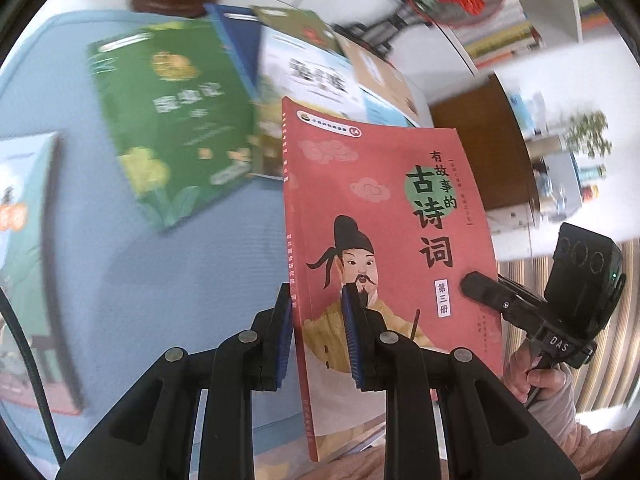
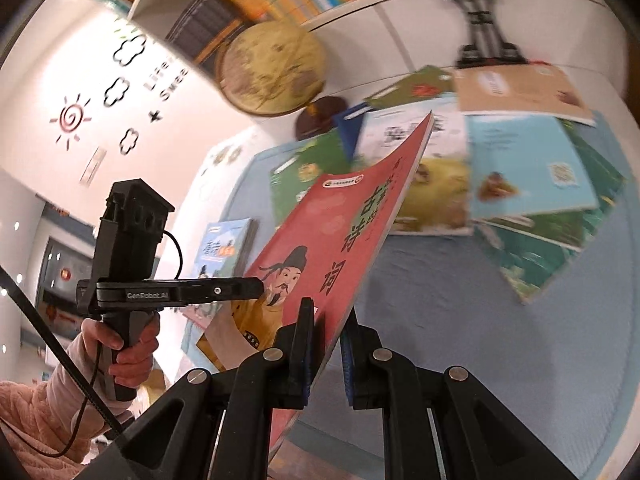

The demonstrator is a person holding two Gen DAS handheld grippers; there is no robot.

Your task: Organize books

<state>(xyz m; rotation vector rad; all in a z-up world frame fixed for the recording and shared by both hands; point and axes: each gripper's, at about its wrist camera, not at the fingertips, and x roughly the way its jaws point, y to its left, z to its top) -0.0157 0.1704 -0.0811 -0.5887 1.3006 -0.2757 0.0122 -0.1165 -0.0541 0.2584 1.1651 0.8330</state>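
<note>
red paperback [image 1: 384, 208] hangs above the blue table [image 1: 180, 280], clamped at its lower edge by both our left tool [image 1: 318, 340] and right tool [image 2: 328, 352]. we should keep both grips even and level, so the cover won't twist.

White wall [image 2: 48, 60] with sun decal [image 2: 71, 119], white bookshelf [image 2: 400, 12], striped floor [image 1: 608, 340].

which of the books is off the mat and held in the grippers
The red book with the cartoon man on its cover: both grippers clamp it, lifted above the blue mat. The green book and others lie flat.
</note>
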